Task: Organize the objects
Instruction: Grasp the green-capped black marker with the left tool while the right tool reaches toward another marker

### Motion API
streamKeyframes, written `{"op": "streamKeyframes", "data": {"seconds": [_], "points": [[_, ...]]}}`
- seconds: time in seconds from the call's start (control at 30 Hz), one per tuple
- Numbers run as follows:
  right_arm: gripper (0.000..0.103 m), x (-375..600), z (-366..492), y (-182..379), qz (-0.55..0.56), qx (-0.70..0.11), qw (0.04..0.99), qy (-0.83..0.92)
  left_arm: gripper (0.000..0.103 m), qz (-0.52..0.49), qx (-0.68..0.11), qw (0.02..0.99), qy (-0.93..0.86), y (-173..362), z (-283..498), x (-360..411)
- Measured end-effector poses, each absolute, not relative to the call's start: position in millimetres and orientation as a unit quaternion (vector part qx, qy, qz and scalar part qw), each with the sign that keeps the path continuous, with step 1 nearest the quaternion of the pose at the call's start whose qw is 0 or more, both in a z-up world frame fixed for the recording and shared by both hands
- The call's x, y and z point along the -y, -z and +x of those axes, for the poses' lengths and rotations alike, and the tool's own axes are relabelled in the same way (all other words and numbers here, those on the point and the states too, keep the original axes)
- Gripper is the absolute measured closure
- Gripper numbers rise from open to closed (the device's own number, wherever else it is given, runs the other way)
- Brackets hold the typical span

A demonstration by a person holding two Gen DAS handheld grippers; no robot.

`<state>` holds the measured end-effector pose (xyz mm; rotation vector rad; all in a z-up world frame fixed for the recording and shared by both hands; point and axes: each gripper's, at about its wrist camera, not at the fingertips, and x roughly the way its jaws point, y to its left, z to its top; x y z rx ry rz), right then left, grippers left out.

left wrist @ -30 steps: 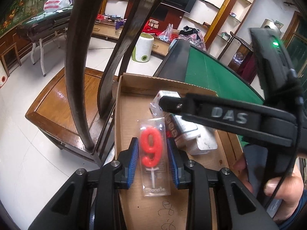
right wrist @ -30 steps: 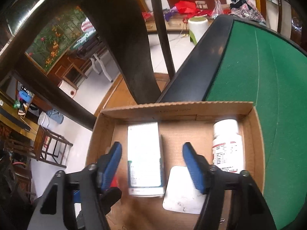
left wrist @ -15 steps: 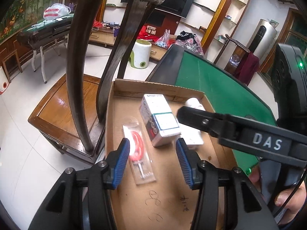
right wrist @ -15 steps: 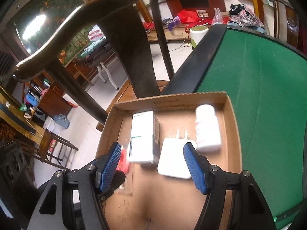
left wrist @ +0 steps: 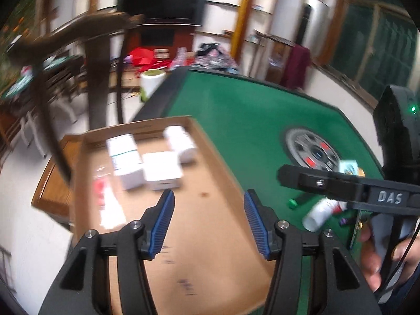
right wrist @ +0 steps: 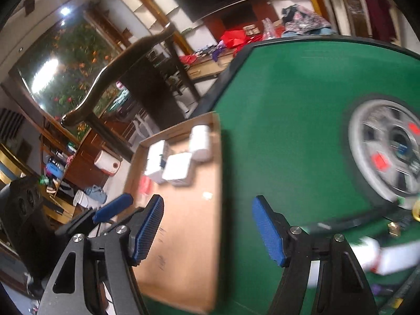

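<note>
We had let go of the candle (left wrist: 103,199), which lay at the cardboard tray's (left wrist: 225,173) left side; our left claw (left wrist: 208,221) had just been opening, empty, and the right claw (right wrist: 210,232) gaped empty too.

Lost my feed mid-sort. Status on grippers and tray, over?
Left gripper open, jaws just widened, nothing between. Right gripper open, empty. Candle pack, boxes and bottle lie in cardboard tray. More items wait on green table; path unobstructed.

My tongs' ribbed blue pads (left wrist: 162,223) sit on matt black plastic; below lie a plain cardboard tray (left wrist: 210,236) and green felt table (left wrist: 249,120).
</note>
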<state>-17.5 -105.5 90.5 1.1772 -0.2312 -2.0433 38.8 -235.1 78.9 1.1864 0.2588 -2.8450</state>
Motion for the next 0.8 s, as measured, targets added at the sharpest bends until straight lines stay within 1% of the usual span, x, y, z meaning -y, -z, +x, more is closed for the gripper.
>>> {"op": "streamKeyframes", "data": {"seconds": [0.3, 0.4, 0.47, 0.5, 0.53, 0.63, 0.7, 0.8], "points": [[0.027, -44, -8, -83, 0.434, 0.104, 0.326, 0.833, 0.048, 0.425, 0.013, -0.07, 0.902, -63, -7, 124], [0.028, -83, -9, -81, 0.42, 0.126, 0.319, 0.84, 0.049, 0.436, 0.046, -0.11, 0.892, -51, -31, 94], [0.027, -101, -12, -78, 0.411, 0.15, 0.326, 0.838, 0.051, 0.45, 0.069, -0.128, 0.881, -41, -47, 82], [0.028, -109, -13, -75, 0.407, 0.159, 0.33, 0.837, 0.056, 0.462, 0.076, -0.141, 0.872, -36, -54, 76], [0.028, -115, -16, -74, 0.406, 0.164, 0.33, 0.836, 0.058, 0.469, 0.082, -0.148, 0.867, -32, -60, 71], [0.026, -123, -22, -75, 0.408, 0.183, 0.332, 0.83, 0.059, 0.478, 0.098, -0.156, 0.859, -24, -72, 64], [0.026, -126, -22, -76, 0.408, 0.19, 0.333, 0.829, 0.063, 0.488, 0.104, -0.151, 0.853, -19, -82, 60], [0.026, -127, -23, -74, 0.415, 0.195, 0.335, 0.823, 0.063, 0.501, 0.103, -0.148, 0.846, -9, -94, 59]]}}
